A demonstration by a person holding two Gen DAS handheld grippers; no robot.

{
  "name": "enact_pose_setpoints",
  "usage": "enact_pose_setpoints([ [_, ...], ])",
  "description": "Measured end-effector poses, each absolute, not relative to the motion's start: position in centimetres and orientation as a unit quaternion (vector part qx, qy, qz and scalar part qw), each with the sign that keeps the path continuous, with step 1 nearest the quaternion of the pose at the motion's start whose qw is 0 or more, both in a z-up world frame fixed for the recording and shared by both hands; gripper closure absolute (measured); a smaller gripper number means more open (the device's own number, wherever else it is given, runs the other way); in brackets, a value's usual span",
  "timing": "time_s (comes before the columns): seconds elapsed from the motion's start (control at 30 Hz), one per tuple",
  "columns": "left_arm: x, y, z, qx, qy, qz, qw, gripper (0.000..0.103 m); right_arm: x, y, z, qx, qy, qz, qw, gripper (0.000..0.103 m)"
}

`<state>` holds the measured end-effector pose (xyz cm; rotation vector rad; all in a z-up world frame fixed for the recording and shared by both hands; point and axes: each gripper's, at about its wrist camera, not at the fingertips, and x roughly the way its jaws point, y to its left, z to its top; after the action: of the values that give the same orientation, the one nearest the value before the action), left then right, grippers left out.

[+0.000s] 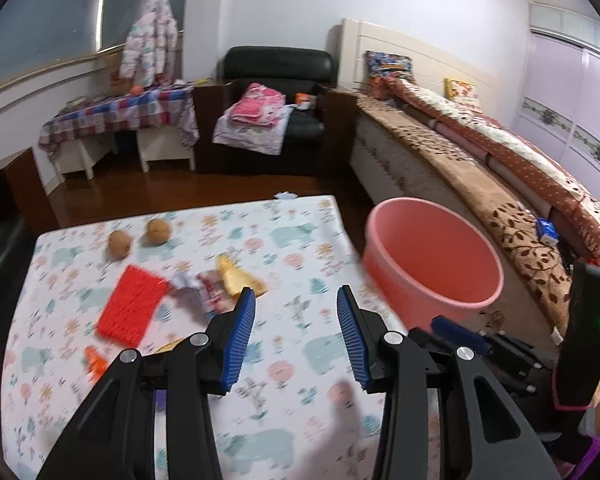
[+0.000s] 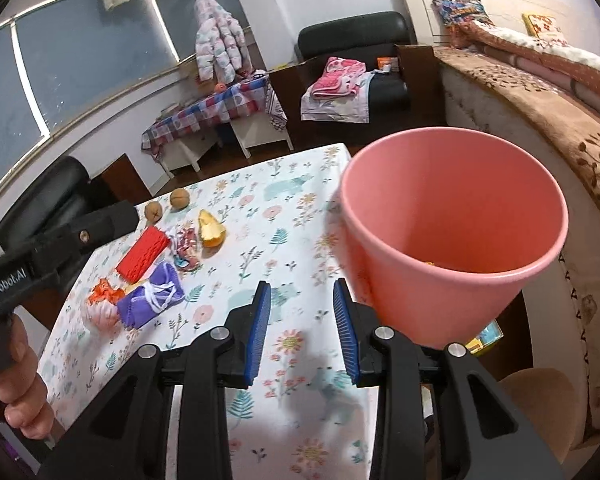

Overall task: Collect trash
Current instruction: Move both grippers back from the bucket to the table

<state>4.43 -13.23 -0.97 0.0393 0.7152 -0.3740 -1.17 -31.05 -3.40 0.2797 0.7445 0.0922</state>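
While empty, right gripper (image 2: 302,330) sits just beside pink bin (image 2: 452,236).

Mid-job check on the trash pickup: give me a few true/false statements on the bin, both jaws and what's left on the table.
1. The pink bin stands at the table's right edge. True.
2. The left gripper holds the red mesh pad. False: its jaws are open and empty; the pad lies on the floral tablecloth.
3. The right gripper is empty, jaws apart. True.
4. The table has been cleared of everything. False: two walnuts, a yellow scrap, a purple cloth and wrappers remain.
5. The bin lies tipped on its side. False: it stands upright, mouth up.
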Motion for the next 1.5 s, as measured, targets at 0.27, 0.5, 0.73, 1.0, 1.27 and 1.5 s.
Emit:
enact_pose_setpoints([
  [0.27,3.4,-9.5,-1.2,0.004,0.344,-0.138,0.929,0.061,-0.9,-29.3,-3.1,0.12,0.366,0.053,0.921,0.07],
  [0.5,2.8,-6.1,-1.1,-0.009,0.333,-0.113,0.936,0.061,-1.3,-27.6,-2.1,0.1,0.357,0.06,0.927,0.07],
  [0.73,1.6,-2.0,-2.1,-0.013,0.331,-0.078,0.94,0.061,-1.7,-27.4,-1.8,0.099,0.356,0.051,0.928,0.07],
  [1.0,2.5,2.4,-3.9,-0.03,0.35,-0.04,0.935,0.061,-1.4,-26.5,-1.9,0.081,0.364,0.055,0.926,0.07],
  [1.27,6.6,4.0,-4.1,-0.078,0.384,-0.08,0.917,0.061,-1.3,-26.2,-2.4,0.074,0.376,0.052,0.922,0.07],
  [1.5,11.8,2.9,-5.5,-0.061,0.419,-0.104,0.9,0.061,-0.4,-25.3,-2.7,0.065,0.386,0.066,0.918,0.07],
])
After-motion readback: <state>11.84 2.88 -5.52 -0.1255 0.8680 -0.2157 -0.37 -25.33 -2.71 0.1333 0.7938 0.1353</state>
